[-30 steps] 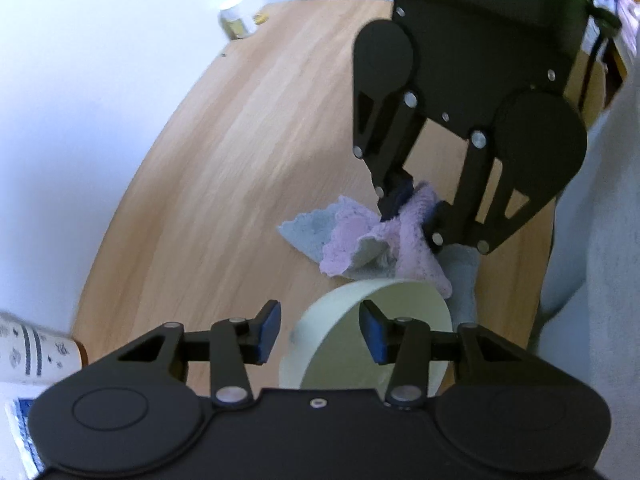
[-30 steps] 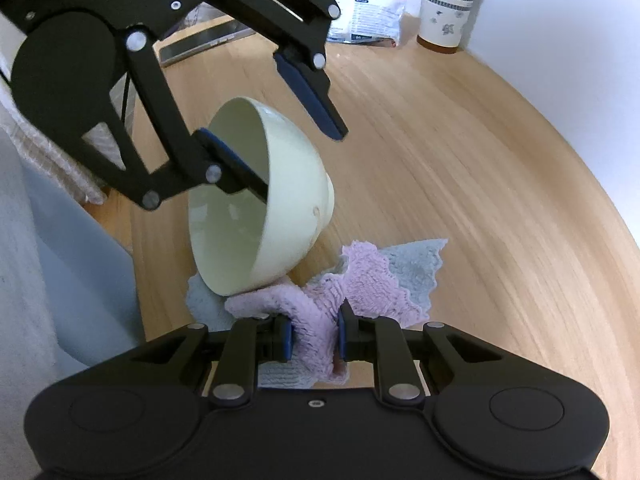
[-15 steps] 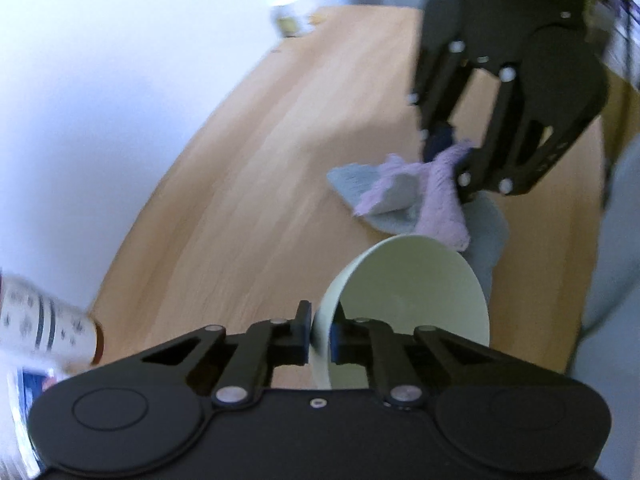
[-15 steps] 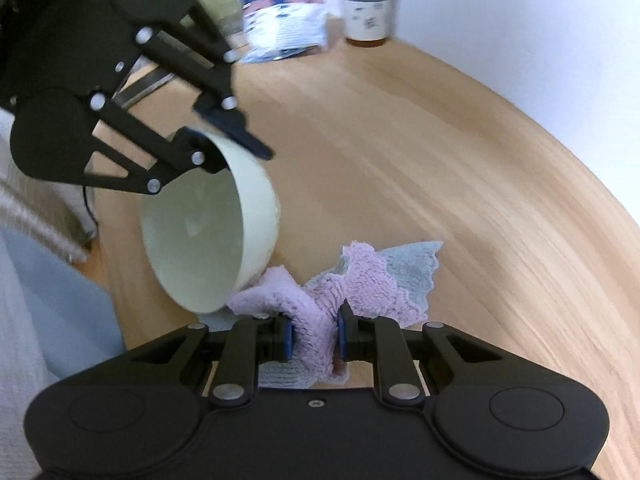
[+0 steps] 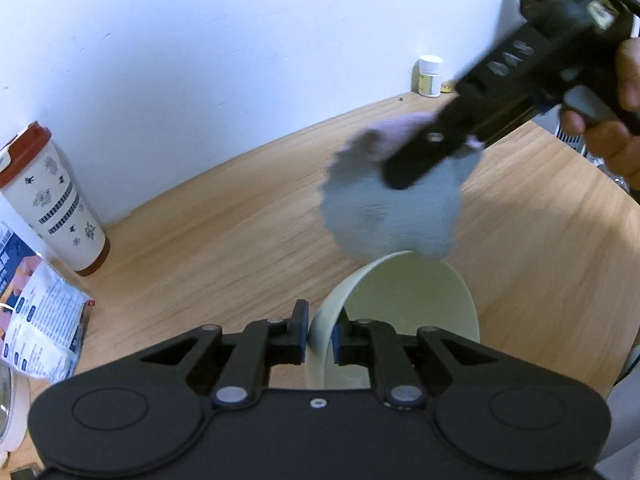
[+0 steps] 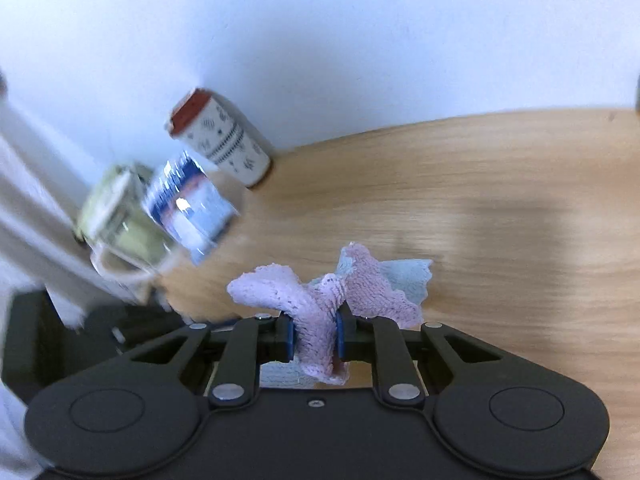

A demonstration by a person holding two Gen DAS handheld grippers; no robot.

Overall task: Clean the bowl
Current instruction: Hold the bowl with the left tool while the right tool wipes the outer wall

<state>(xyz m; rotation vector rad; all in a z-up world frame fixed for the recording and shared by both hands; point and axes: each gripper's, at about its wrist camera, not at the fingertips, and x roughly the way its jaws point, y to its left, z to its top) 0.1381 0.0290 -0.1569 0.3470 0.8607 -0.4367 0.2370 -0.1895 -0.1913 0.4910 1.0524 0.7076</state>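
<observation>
My left gripper (image 5: 320, 334) is shut on the rim of a pale green bowl (image 5: 404, 312), held tilted above the wooden table (image 5: 224, 236). My right gripper (image 6: 316, 338) is shut on a pink and grey-blue cloth (image 6: 320, 308). In the left wrist view the right gripper (image 5: 404, 172) hangs above the bowl, and the cloth (image 5: 392, 216) dangles from it just over the bowl's far rim. The bowl is out of the right wrist view.
A white patterned cup with a red lid (image 5: 52, 200) stands by the wall at the left, also in the right wrist view (image 6: 220, 140). A printed packet (image 5: 36, 316) lies beside it. A small white jar (image 5: 430, 76) stands at the back. The person's hand (image 5: 616, 112) holds the right gripper.
The left gripper closed on the bowl's rim and lifted it. The right gripper raised the cloth off the table to above the bowl. Both views swung toward the wall.
</observation>
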